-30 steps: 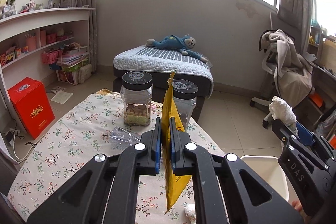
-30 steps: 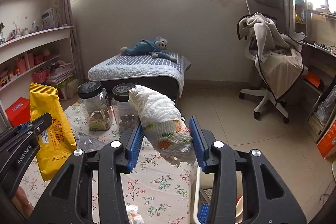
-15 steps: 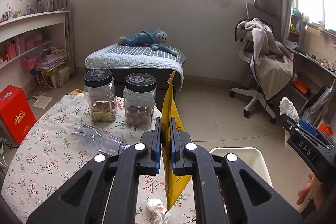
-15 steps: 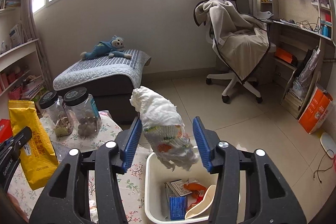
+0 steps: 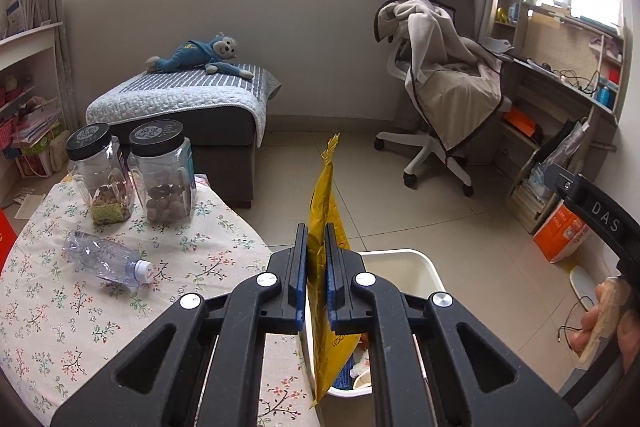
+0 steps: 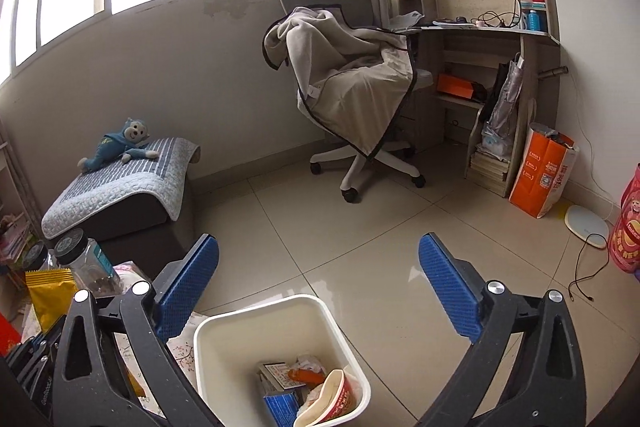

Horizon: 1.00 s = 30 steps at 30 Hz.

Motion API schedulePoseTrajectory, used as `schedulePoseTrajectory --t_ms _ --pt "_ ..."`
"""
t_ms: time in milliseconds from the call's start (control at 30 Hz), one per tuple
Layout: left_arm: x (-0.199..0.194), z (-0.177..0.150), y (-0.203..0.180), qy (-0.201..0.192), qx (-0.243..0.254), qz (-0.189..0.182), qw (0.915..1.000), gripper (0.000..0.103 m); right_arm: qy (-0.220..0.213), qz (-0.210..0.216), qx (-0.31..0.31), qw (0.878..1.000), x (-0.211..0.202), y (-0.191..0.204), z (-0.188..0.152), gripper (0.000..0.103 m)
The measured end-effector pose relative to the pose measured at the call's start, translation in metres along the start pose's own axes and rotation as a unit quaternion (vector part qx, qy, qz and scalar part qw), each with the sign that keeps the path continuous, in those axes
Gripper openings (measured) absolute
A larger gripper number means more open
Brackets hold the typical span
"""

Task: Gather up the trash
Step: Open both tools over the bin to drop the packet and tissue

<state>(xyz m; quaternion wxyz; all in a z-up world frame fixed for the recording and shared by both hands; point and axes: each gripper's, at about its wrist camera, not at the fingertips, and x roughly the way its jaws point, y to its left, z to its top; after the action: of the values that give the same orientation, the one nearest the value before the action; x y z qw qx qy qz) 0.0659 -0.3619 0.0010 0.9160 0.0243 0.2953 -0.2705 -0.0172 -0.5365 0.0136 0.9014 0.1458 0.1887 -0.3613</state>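
Left gripper (image 5: pixel 316 291): jaws closed flat on a yellow snack wrapper (image 5: pixel 326 227), which stands edge-on between the pads and hangs down over the near rim of the white trash bin (image 5: pixel 404 261). Right gripper (image 6: pixel 318 291): jaws opening, spread wide, nothing between the pads; it hangs above the bin (image 6: pixel 256 323). A person's hand (image 5: pixel 600 319) grips that tool's handle.

Bin: stands on the tiled floor (image 6: pixel 380 227) just beside the tabletop. Contents visible: a paper noodle cup (image 6: pixel 332 401), a blue carton and crumpled scraps.

Tabletop (image 5: pixel 52 303): floral cloth. It carries two black-lidded clear jars (image 5: pixel 162 171) standing side by side, and an empty plastic bottle (image 5: pixel 106 259) lying on its side nearer the camera.

Room: daybed with quilted cover and a blue plush monkey (image 5: pixel 200 57) under the windows; office chair (image 6: pixel 352 99) draped with a beige blanket; desk with shelves at the right wall; orange bag (image 6: pixel 544 179) on the floor beside it.
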Motion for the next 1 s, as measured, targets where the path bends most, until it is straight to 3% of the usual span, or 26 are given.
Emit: schedulePoseTrajectory --t_ms 333,367,400,467,700,1000 --pt "0.024 0.007 -0.064 0.024 0.022 -0.054 0.998 0.01 -0.003 -0.05 0.053 0.997 -0.001 -0.053 0.006 0.096" --pt "0.026 0.007 -0.069 0.027 0.027 -0.056 0.9977 0.02 -0.003 -0.053 0.056 0.997 -0.002 -0.055 0.006 0.096" --pt "0.027 0.008 -0.073 0.027 0.031 -0.057 0.9975 0.042 -0.004 -0.057 0.058 0.997 -0.003 -0.058 0.006 0.096" --pt "0.026 0.009 -0.077 0.019 0.032 -0.049 0.9981 0.069 -0.007 -0.065 0.06 0.996 -0.005 -0.062 0.006 0.096" --pt "0.023 0.018 -0.076 0.009 0.039 -0.026 0.9988 0.087 -0.006 -0.078 0.054 0.995 -0.006 -0.06 0.002 0.096" --pt "0.018 0.022 -0.04 0.002 0.036 0.021 0.9991 0.091 -0.023 -0.076 -0.003 0.997 -0.012 -0.021 -0.005 0.096"
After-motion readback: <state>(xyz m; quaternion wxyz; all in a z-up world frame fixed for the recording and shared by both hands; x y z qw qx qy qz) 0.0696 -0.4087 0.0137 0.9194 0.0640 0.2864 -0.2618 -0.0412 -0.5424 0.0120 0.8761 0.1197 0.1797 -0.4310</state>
